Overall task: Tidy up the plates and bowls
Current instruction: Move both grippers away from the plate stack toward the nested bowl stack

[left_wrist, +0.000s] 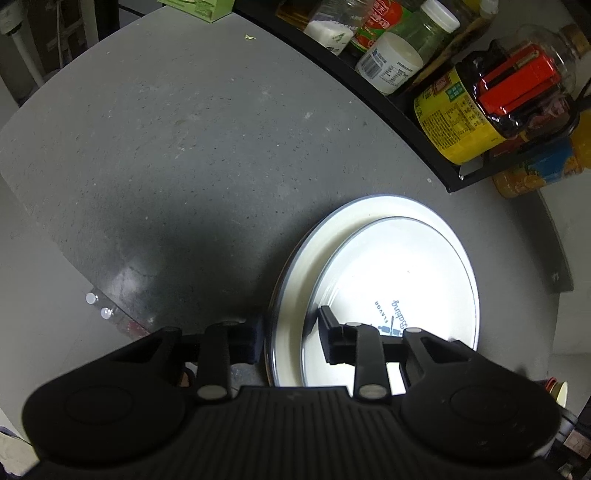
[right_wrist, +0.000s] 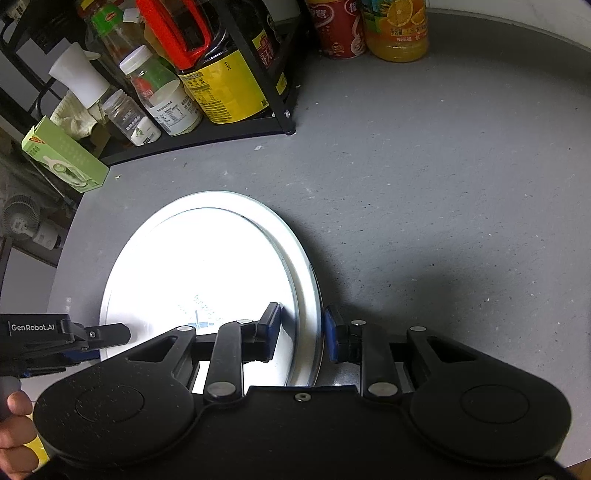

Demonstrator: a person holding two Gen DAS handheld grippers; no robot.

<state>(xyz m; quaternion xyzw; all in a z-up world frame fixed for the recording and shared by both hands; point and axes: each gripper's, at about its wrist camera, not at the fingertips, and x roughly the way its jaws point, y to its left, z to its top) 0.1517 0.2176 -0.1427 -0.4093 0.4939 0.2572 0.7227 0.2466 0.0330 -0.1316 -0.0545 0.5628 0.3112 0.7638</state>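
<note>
Two white plates lie stacked on the grey counter: a large plate [left_wrist: 314, 258] under a smaller plate [left_wrist: 402, 273] with blue lettering. My left gripper [left_wrist: 291, 334] is open and straddles the left rims of both plates, one finger outside on the counter and one over the small plate. In the right wrist view the large plate [right_wrist: 306, 288] and small plate [right_wrist: 207, 266] glare white. My right gripper [right_wrist: 301, 328] is open and straddles their right rims. The left gripper's fingers [right_wrist: 107, 334] show at the far left.
A black wire rack [left_wrist: 406, 122] with bottles and jars stands behind the plates; it also shows in the right wrist view [right_wrist: 258, 122]. A green box [right_wrist: 62, 158] lies to its left. A red can [right_wrist: 338, 27] and an orange juice bottle [right_wrist: 400, 29] stand at the back.
</note>
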